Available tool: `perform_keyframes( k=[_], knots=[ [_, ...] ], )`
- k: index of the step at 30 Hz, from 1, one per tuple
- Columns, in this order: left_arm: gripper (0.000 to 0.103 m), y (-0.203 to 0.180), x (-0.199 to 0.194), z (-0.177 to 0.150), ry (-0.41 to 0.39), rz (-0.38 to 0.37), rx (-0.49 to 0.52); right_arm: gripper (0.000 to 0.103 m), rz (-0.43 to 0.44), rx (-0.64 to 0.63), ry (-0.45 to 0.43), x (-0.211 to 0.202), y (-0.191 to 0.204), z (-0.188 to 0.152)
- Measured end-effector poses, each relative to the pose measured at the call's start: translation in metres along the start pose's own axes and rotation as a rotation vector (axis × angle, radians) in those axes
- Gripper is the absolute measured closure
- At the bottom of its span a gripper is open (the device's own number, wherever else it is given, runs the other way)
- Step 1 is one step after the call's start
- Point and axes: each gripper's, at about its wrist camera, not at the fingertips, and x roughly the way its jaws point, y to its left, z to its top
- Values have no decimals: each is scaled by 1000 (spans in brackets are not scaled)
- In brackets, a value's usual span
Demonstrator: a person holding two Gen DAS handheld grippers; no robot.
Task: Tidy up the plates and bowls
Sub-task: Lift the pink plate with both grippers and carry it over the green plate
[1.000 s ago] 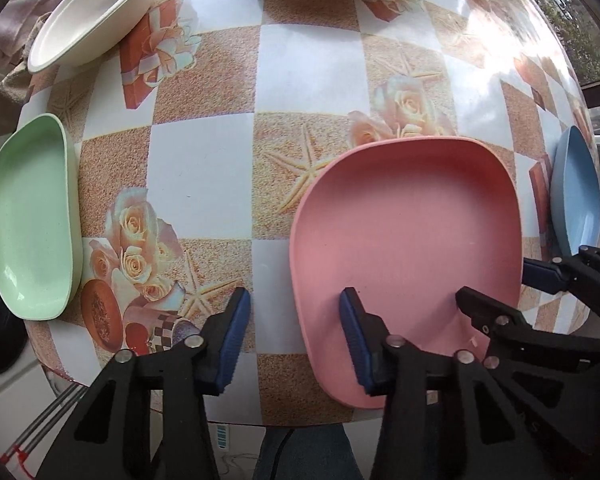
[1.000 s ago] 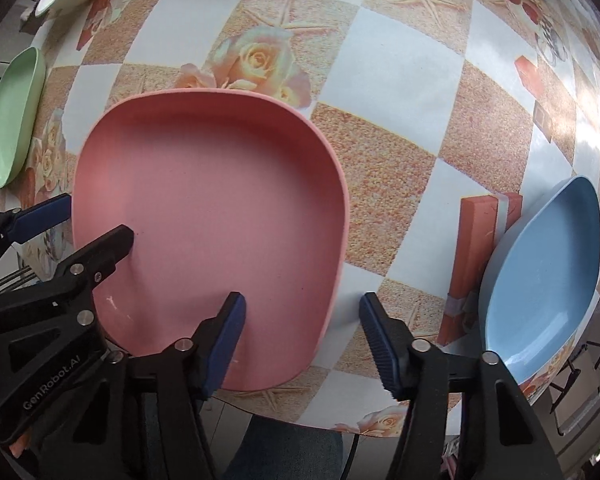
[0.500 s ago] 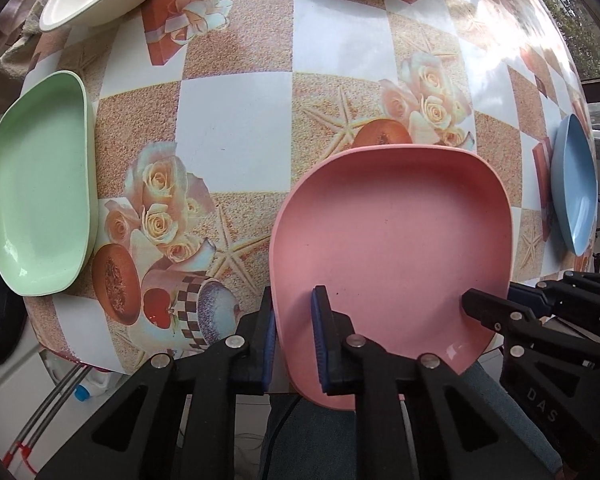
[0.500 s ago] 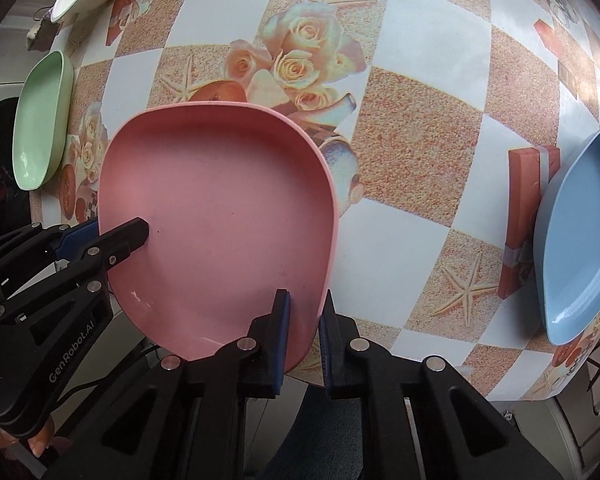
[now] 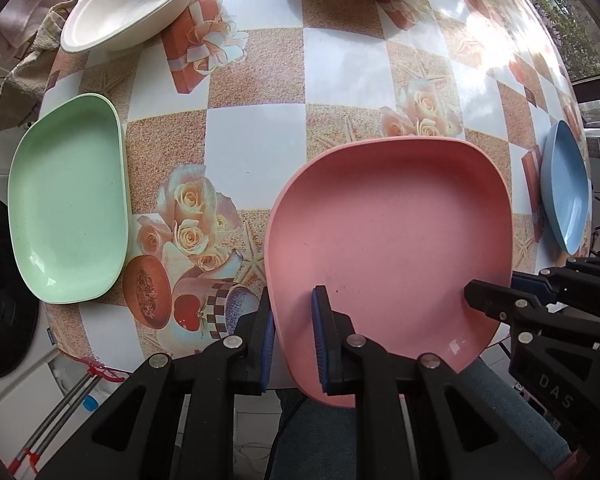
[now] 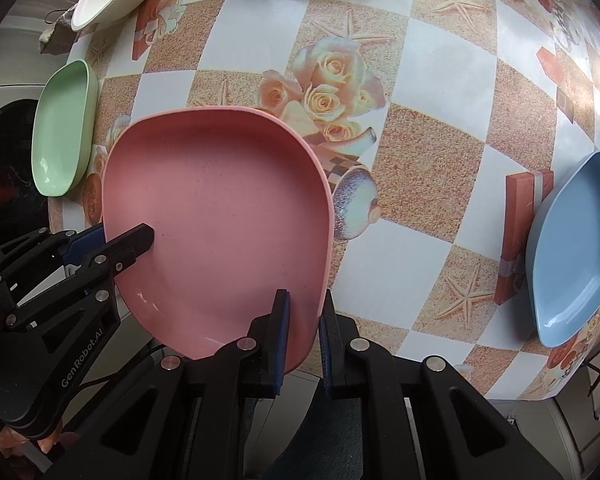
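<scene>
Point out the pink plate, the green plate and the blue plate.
pink plate [image 5: 388, 236], left wrist view, middle of its flat floor.
green plate [image 5: 66, 204], left wrist view, centre of its floor.
blue plate [image 6: 572, 244], right wrist view, inner floor.

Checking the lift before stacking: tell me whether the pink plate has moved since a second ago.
Yes. The pink plate, clamped by both grippers, has come toward the near table edge: its far rim now sits clear of the printed rose cluster it covered.

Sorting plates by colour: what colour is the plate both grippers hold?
Pink: the pink plate, seen best in the left wrist view.
</scene>
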Motion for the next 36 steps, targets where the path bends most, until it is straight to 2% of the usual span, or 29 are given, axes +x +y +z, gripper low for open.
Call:
perform_keyframes(
  k=[16, 36],
  knots=[
    [85, -8, -23, -1, -34, 20, 9, 87, 8, -4, -24, 6, -5, -14],
    [85, -7, -19, -2, -34, 29, 8, 87, 11, -6, -23, 6, -2, -17]
  ],
)
